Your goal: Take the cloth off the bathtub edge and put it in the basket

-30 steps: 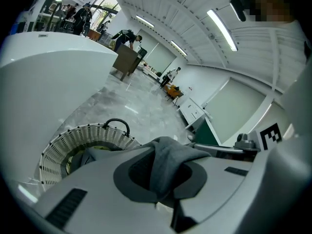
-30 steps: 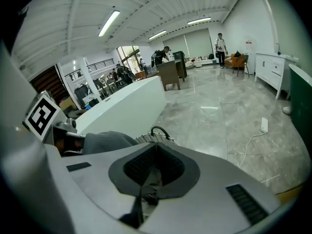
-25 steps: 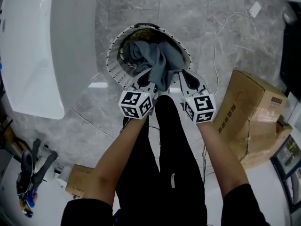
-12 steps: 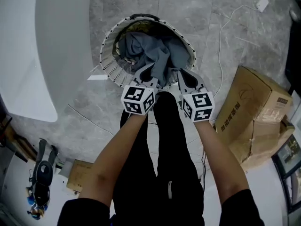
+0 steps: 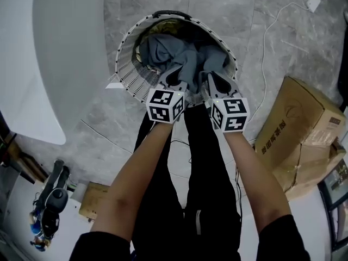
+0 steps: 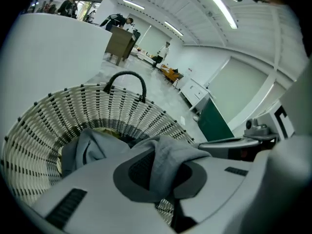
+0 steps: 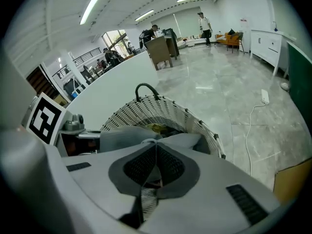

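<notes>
Head view: both forearms reached toward the upper middle of the frame. The left gripper (image 5: 175, 78) and the right gripper (image 5: 213, 79) sat side by side at the near rim of the white woven basket (image 5: 126, 72), each with a marker cube behind its jaws. A grey cloth (image 5: 187, 58) lay bunched inside the basket, its near edge drawn up to both grippers. The white bathtub (image 5: 60, 53) filled the upper left of the frame, just beside the basket. A cardboard box (image 5: 302, 118) stood at the right on the grey marble floor (image 5: 244, 15), and a white cable (image 5: 266, 53) ran across the floor at the upper right.

Left gripper view: the left gripper (image 6: 165, 179) had its jaws pressed onto a thick fold of the cloth (image 6: 168, 157), which rose between the dark pads and spilled back into the basket (image 6: 53, 126). The basket's dark handle (image 6: 127, 79) arched at the far rim, with the bathtub wall (image 6: 48, 48) behind it at the upper left.

Right gripper view: the right gripper (image 7: 155, 172) had its jaws nearly together, pinching a thin edge of the cloth (image 7: 146, 135) at the pad tips. The rest of the cloth lay ahead in the basket (image 7: 165, 112). The cable's plug (image 7: 265, 97) lay on the floor at the right, and a corner of the box (image 7: 292, 184) showed at the lower right.
</notes>
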The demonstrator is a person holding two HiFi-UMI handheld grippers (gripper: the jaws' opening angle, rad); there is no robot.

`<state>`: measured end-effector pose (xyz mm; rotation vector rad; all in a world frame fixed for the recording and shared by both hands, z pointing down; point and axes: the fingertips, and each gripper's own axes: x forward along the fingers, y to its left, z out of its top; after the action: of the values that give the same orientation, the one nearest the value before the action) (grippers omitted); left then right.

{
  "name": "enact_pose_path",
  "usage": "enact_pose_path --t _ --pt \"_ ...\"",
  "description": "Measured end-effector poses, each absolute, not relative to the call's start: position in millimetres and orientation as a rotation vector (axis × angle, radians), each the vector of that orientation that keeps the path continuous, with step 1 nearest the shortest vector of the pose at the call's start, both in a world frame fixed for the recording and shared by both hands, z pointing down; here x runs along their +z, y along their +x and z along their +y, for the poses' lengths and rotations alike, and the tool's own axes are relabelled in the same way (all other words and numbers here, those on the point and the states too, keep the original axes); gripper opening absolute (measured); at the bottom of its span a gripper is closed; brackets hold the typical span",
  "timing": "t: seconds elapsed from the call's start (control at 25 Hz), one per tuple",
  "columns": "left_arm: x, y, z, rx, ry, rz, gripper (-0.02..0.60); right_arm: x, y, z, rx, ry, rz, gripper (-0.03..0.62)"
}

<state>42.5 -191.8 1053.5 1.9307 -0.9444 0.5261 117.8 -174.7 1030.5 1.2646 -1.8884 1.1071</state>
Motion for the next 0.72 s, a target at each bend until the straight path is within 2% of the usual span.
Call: enact_pose_path --t 0.36,0.64,0.68,0.72 --pt "1093.6 37.2 -185.4 0.572 1.874 -0.888 0.043 1073.0 122.6 -172.8 1.175 1.256 -1.737 0.032" --pt "1100.4 29.8 -171.7 0.587 1.843 -0.811 0.182 1075.6 106.7 -159.7 1.238 1.124 -1.812 0.038" --pt "1096.8 30.8 -169.0 0.568 1.845 -0.790 0.228 1075.0 107.2 -158.9 1.247 1.128 -1.813 0.069" --pt "1092.3 32.1 -166.4 0.545 1.849 -0.766 0.255 1073.1 107.8 -158.5 1.248 1.134 -1.817 0.131"
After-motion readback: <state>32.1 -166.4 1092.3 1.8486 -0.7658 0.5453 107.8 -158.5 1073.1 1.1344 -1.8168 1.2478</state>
